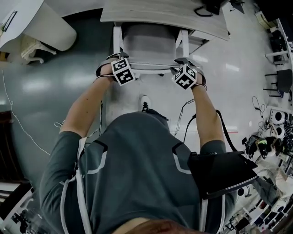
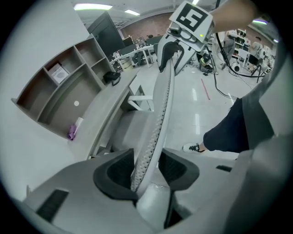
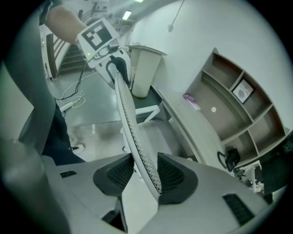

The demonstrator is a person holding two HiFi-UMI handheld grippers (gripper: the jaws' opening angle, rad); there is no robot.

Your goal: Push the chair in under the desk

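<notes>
Left claw [image 2: 146,164] is closing on the backrest rim [image 2: 160,109], right claw [image 3: 139,171] loosening slightly with the same rim inside it. Chair [image 1: 149,43] sits partly under the tabletop [image 1: 151,13]. Rim seems stiff and light-ish, mesh [image 3: 137,137] would give, so the top rim's the spot to push.

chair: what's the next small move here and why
Probably push it straight forward, evenly: the left tongs and right tongs both clamp the chair back, and much of the seat sticks out from under the desk.
</notes>
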